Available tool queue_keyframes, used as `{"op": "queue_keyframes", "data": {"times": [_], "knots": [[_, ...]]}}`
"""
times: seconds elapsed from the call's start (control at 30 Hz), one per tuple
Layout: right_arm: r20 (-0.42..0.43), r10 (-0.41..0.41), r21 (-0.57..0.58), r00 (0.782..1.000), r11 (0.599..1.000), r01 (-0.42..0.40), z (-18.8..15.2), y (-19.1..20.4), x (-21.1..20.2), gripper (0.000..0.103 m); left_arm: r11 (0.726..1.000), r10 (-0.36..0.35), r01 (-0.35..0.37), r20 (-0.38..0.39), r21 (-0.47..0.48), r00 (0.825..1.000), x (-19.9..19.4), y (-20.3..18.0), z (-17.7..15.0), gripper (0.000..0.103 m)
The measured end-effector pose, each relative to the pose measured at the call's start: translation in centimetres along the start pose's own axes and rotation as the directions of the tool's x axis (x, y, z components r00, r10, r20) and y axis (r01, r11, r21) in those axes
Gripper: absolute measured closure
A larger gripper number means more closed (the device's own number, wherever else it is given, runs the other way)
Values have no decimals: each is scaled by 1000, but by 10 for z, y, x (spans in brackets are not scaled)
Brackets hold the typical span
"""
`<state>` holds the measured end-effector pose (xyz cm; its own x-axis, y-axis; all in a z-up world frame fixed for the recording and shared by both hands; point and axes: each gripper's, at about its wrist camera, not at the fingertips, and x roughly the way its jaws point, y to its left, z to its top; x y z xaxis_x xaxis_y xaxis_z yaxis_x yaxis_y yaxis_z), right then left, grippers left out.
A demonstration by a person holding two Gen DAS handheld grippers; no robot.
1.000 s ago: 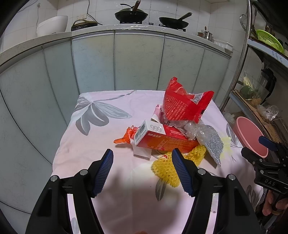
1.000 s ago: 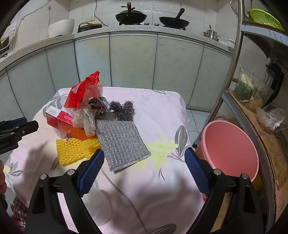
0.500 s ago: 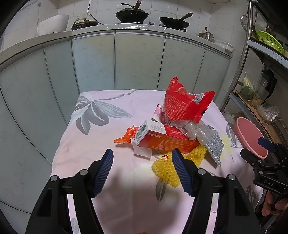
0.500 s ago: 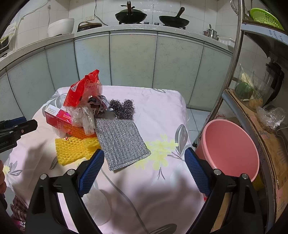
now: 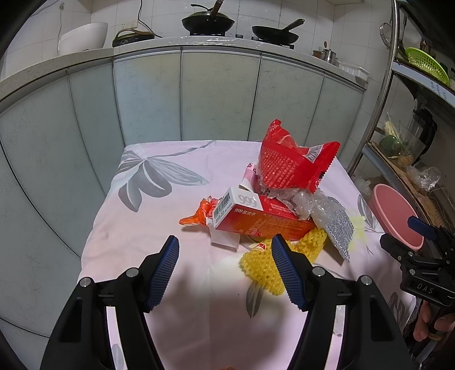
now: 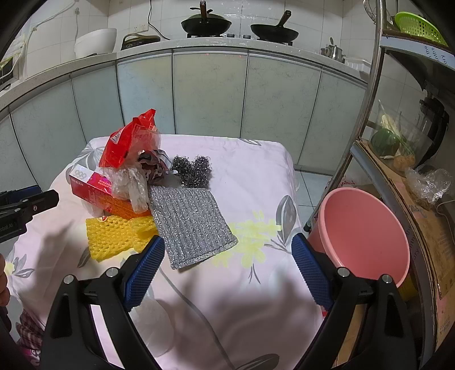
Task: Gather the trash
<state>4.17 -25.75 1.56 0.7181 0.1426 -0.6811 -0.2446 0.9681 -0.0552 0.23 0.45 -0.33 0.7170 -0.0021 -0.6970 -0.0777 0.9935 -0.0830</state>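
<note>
A trash pile lies on the flowered tablecloth [image 5: 148,222]: a red snack bag [image 5: 290,165], a red "999" box [image 5: 256,216], an orange wrapper [image 5: 199,213], yellow foam net [image 5: 273,259], clear bubble wrap [image 5: 310,205], and a silver scouring cloth [image 6: 190,222] with steel wool [image 6: 193,170] behind it. The pink bin [image 6: 361,233] stands off the table's right edge. My left gripper [image 5: 224,264] is open and empty, short of the box. My right gripper [image 6: 227,270] is open and empty, near the cloth's front edge.
Grey cabinet doors [image 5: 216,94] close off the far side under a counter with woks [image 5: 207,21]. A metal shelf rack [image 6: 369,94] with vegetables and bags stands to the right, close behind the bin. The tablecloth [image 6: 256,176] is bare right of the pile.
Both grippers have stayed open. The left view has barely shifted. The right gripper has drifted slightly, so the pile sits a little lower and closer in its view.
</note>
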Motion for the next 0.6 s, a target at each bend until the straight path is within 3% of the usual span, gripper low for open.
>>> {"op": "queue_keyframes", "data": {"times": [0.6], "knots": [[-1, 0, 0, 1000, 1000, 0, 0, 0, 0, 12, 1000, -1, 1, -2, 5, 1000, 1, 0, -1, 36]]}}
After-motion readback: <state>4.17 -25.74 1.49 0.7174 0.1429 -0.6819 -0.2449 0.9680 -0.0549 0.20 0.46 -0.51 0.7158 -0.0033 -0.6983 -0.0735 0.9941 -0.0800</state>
